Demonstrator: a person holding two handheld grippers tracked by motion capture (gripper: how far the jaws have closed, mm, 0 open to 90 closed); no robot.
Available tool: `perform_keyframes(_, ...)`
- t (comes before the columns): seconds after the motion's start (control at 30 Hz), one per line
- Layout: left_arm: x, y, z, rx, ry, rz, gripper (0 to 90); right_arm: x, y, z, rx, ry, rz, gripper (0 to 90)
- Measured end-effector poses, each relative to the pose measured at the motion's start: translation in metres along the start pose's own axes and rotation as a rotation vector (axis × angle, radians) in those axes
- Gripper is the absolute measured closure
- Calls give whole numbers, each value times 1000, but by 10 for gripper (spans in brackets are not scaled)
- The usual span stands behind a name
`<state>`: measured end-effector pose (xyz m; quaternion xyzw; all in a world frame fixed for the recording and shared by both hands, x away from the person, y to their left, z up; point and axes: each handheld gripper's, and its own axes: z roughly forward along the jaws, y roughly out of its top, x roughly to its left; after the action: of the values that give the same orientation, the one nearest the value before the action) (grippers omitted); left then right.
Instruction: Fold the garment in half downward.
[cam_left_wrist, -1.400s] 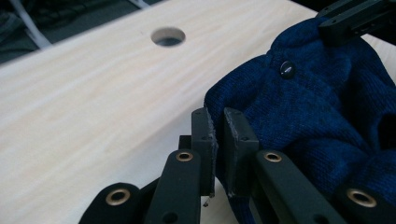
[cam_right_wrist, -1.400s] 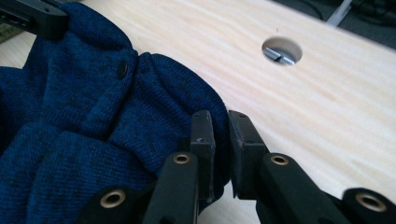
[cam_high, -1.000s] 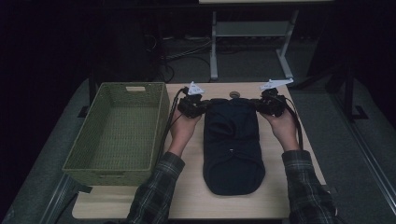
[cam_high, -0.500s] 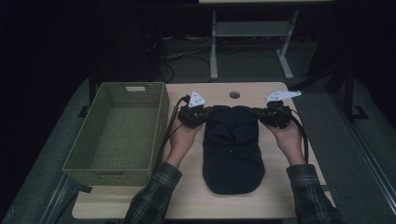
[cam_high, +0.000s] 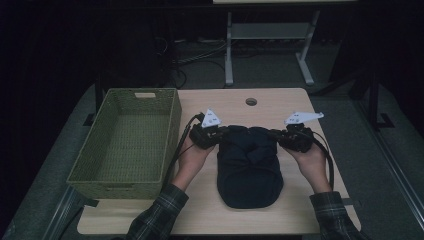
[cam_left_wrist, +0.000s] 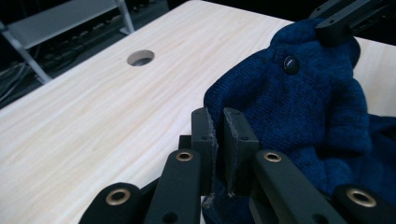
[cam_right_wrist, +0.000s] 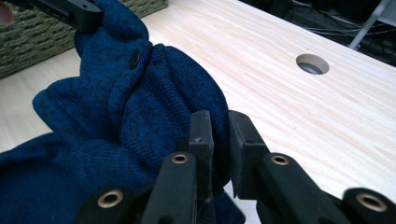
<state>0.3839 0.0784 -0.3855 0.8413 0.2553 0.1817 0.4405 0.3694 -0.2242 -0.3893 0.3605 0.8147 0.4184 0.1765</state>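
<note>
A dark blue knitted garment (cam_high: 250, 172) with black buttons lies in the middle of the wooden table (cam_high: 215, 215), its far end lifted and bunched. My left gripper (cam_high: 222, 134) is shut on the garment's far left corner; in the left gripper view the pads (cam_left_wrist: 205, 126) pinch a fold of the knit (cam_left_wrist: 303, 107). My right gripper (cam_high: 276, 135) is shut on the far right corner, and in the right gripper view the cloth (cam_right_wrist: 116, 116) is clamped between its fingers (cam_right_wrist: 201, 128). Each gripper view shows the other gripper's black jaw on the opposite corner.
A green woven basket (cam_high: 172, 130) stands empty at the left of the table, close beside my left hand. A round cable hole (cam_high: 251, 101) sits in the tabletop beyond the garment. A metal stand (cam_high: 270, 35) and cables are on the floor behind the table.
Both grippers have moved toward the person with the garment's far edge in them. The edge has come off the far part of the table and now bunches up over the rest.
</note>
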Motion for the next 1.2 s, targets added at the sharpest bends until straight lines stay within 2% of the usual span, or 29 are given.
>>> perform_keyframes(0.07, -4, -4, -2, 10, -25, -8, 836, 4, -6, -1, 19, 19, 4, 802)
perform_keyframes(0.17, -7, -7, -3, 14, -38, -1, 835, 7, -10, -4, 16, 17, -3, 800)
perform_keyframes(0.2, -10, -10, -4, 17, -55, -4, 835, 10, -14, -4, 34, 25, 2, 798)
perform_keyframes(0.5, -21, -19, -5, 46, -89, 8, 834, 20, -30, -6, 63, 43, 6, 792)
perform_keyframes(0.63, -28, -25, -5, 65, -120, 5, 833, 24, -38, -7, 87, 53, 17, 782)
perform_keyframes(0.73, -33, -30, -7, 67, -151, -16, 832, 30, -46, -12, 89, 64, 21, 775)
perform_keyframes(0.93, -39, -36, -10, 83, -178, -23, 829, 36, -56, -17, 78, 75, 29, 763)
perform_keyframes(1.03, -42, -41, -11, 85, -196, -42, 816, 39, -62, -19, 77, 85, 41, 749)
perform_keyframes(1.2, -50, -48, -16, 94, -219, -53, 791, 45, -70, -25, 75, 108, 51, 694)
